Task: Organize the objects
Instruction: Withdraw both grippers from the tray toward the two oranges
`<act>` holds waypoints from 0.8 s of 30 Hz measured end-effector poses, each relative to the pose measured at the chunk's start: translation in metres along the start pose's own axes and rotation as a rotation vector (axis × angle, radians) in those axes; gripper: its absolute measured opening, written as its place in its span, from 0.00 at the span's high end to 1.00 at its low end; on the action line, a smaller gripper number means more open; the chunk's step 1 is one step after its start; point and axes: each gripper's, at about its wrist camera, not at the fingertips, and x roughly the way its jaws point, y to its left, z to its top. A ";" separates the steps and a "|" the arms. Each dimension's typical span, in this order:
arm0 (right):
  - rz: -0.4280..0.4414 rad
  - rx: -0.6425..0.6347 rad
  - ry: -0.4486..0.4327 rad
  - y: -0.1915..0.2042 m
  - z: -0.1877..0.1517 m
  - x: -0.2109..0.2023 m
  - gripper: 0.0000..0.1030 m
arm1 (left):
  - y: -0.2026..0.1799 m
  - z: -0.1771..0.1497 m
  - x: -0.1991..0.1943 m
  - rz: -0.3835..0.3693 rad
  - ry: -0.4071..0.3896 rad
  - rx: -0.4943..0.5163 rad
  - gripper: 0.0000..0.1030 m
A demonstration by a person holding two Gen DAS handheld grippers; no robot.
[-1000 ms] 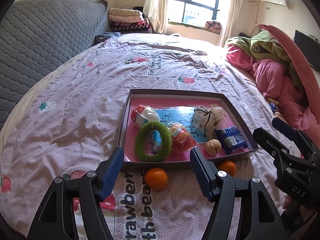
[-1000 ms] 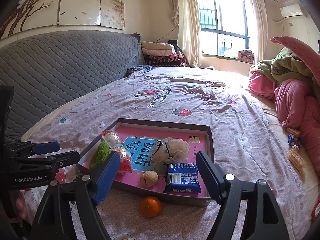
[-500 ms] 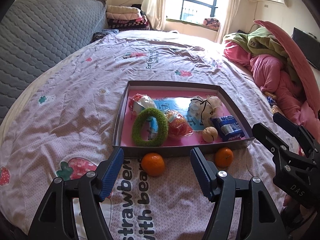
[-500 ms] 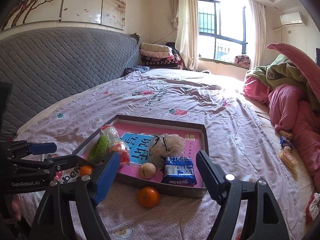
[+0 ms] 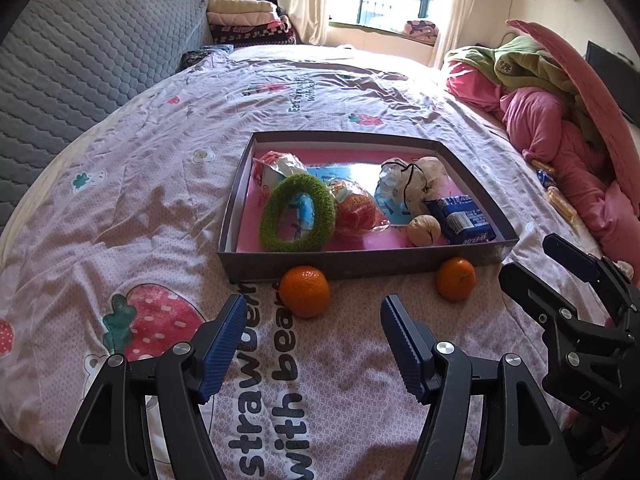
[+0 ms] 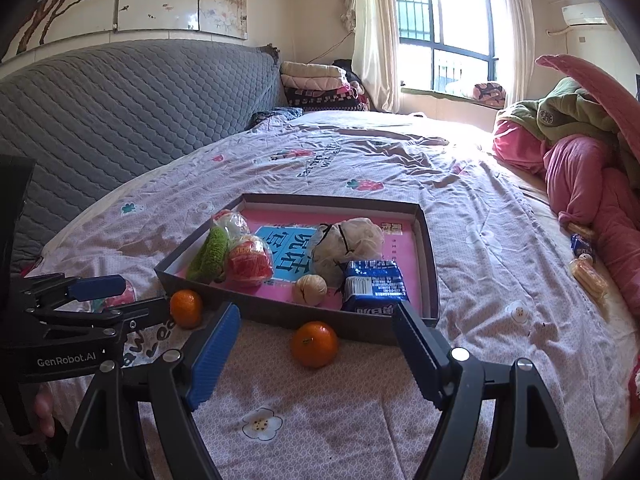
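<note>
A shallow grey box point(image 5: 360, 268) with a pink floor lies on the bed and also shows in the right wrist view point(image 6: 428, 240). It holds a green ring point(image 5: 298, 213), a red wrapped ball point(image 5: 358, 212), a walnut point(image 5: 424, 231), a blue packet point(image 5: 460, 219) and a white mesh bag point(image 5: 408, 180). Two oranges lie on the sheet in front of it: one point(image 5: 305, 290) just ahead of my open, empty left gripper point(image 5: 312, 344), the other point(image 6: 314, 344) just ahead of my open, empty right gripper point(image 6: 316, 360).
A grey quilted headboard point(image 6: 120, 108) runs along the left. Pink and green bedding point(image 5: 560, 112) is piled at the right, with small snack packets point(image 6: 588, 276) beside it. Folded blankets point(image 6: 320, 84) are stacked at the far end under the window.
Both grippers have drawn back from the box, so the two oranges and more of the sheet now show in front of them. Both stay open. Nothing in the box has moved.
</note>
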 end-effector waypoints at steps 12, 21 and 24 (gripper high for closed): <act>-0.005 -0.016 0.051 0.011 -0.019 0.003 0.24 | 0.002 -0.017 0.005 -0.011 0.034 0.003 0.31; -0.010 -0.032 0.092 0.020 -0.032 0.007 0.24 | 0.000 -0.026 0.008 -0.030 0.068 0.004 0.31; -0.008 -0.031 0.105 0.021 -0.036 0.008 0.24 | 0.001 -0.028 0.010 -0.029 0.080 0.001 0.31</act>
